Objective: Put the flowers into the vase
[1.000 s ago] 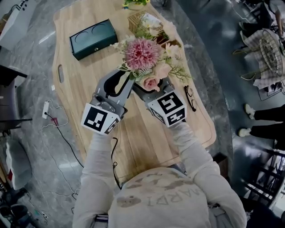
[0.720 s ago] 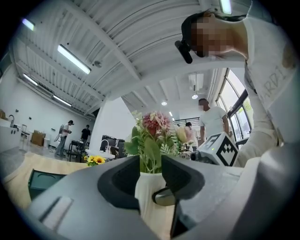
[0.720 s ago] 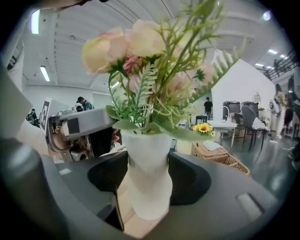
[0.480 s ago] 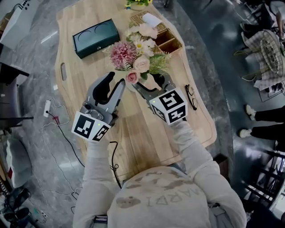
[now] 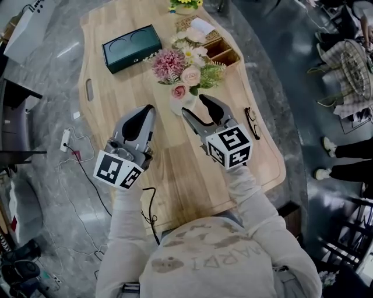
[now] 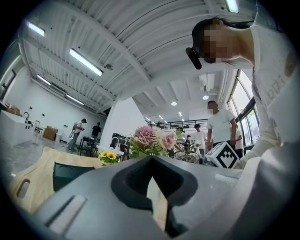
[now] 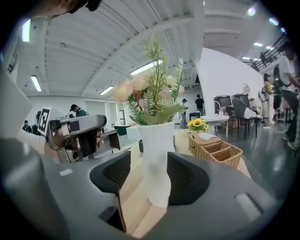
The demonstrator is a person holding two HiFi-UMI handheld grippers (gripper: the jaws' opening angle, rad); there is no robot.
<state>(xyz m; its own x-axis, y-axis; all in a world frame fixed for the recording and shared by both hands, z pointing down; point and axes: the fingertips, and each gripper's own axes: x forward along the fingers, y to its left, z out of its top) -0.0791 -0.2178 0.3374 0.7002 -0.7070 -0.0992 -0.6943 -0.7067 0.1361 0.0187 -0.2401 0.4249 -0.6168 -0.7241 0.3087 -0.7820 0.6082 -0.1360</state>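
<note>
A white vase [image 5: 180,105] stands on the wooden table [image 5: 175,174] with the bouquet of pink and cream flowers [image 5: 183,63] in it. My right gripper [image 5: 196,107] is open just right of the vase. In the right gripper view the vase [image 7: 157,159] stands upright between the spread jaws of that gripper [image 7: 149,158], the flowers [image 7: 152,101] above it. My left gripper [image 5: 148,110] is shut on nothing, a little to the left of the vase and apart from it. From the left gripper [image 6: 151,158] the flowers [image 6: 152,139] show beyond the closed tips.
A dark green box [image 5: 132,48] lies at the back left. A wicker basket [image 5: 220,51] stands behind the vase, and a small pot of yellow flowers [image 5: 185,6] at the far edge. Glasses [image 5: 252,123] lie near the right edge. Cables [image 5: 76,154] run on the floor at left.
The vase with the flowers has come down from near the camera onto the table. The left gripper let go, drew back and shut. The right gripper's jaws opened and pulled back slightly.
</note>
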